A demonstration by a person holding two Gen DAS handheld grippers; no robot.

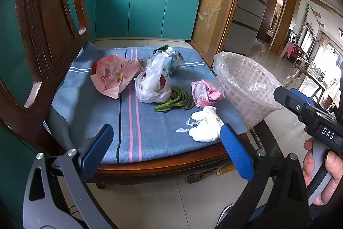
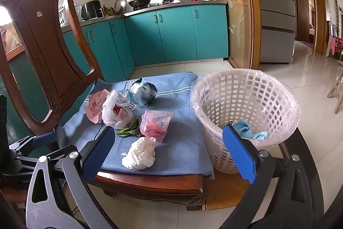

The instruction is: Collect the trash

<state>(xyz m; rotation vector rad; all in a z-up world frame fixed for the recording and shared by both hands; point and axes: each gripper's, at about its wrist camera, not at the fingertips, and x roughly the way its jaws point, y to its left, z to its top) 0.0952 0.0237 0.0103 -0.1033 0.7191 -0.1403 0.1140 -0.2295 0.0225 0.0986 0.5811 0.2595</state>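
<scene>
Trash lies on a blue cloth (image 1: pixel 150 134) on a chair seat: a crumpled white tissue (image 1: pixel 205 127) (image 2: pixel 141 153), a pink wrapper (image 1: pixel 206 93) (image 2: pixel 155 125), a green leaf (image 1: pixel 175 100) (image 2: pixel 128 130), a white plastic bag (image 1: pixel 153 82) (image 2: pixel 114 111), a pink bag (image 1: pixel 111 76) (image 2: pixel 94 105) and a dark foil packet (image 1: pixel 171 57) (image 2: pixel 143 92). A white lined basket (image 1: pixel 246 87) (image 2: pixel 246 113) stands at the right with a light blue item (image 2: pixel 248 131) inside. My left gripper (image 1: pixel 167 147) is open, near the seat's front edge. My right gripper (image 2: pixel 169 148) is open, empty, above the front edge.
The wooden chair back (image 1: pixel 42 35) (image 2: pixel 42 46) rises at the left. Teal kitchen cabinets (image 1: pixel 139 10) (image 2: pixel 175 33) stand behind. A fridge (image 2: pixel 276 5) and a glass door (image 1: pixel 214 3) are to the right. Tiled floor (image 2: pixel 310 100) surrounds the chair.
</scene>
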